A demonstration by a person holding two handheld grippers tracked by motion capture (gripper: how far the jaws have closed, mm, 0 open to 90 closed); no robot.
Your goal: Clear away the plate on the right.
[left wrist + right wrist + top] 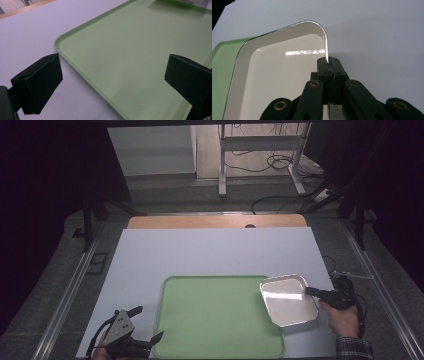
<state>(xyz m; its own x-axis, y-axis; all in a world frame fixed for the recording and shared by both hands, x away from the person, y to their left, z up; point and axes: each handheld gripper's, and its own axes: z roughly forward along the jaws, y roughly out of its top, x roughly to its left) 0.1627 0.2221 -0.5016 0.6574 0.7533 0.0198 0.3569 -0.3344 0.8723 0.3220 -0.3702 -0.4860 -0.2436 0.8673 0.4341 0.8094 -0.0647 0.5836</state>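
A shallow white metal pan [288, 300] with a shiny rim lies at the right edge of the green tray [215, 320], partly over it. My right gripper [311, 291] is shut on the pan's right rim; in the right gripper view the jaws pinch the rim [327, 58] between them and the pan's white inside [277, 77] spreads to the left. My left gripper [147, 326] stands open at the tray's near left corner. In the left gripper view one jaw is over the grey mat [22, 50] and the other over the tray [130, 50], nothing between them.
The tray lies on a pale grey mat [210, 252] that covers a wooden table [215, 221]. Beyond the table are desk legs [222, 165] and cables [270, 165] on the floor. Dark floor rails run along both sides.
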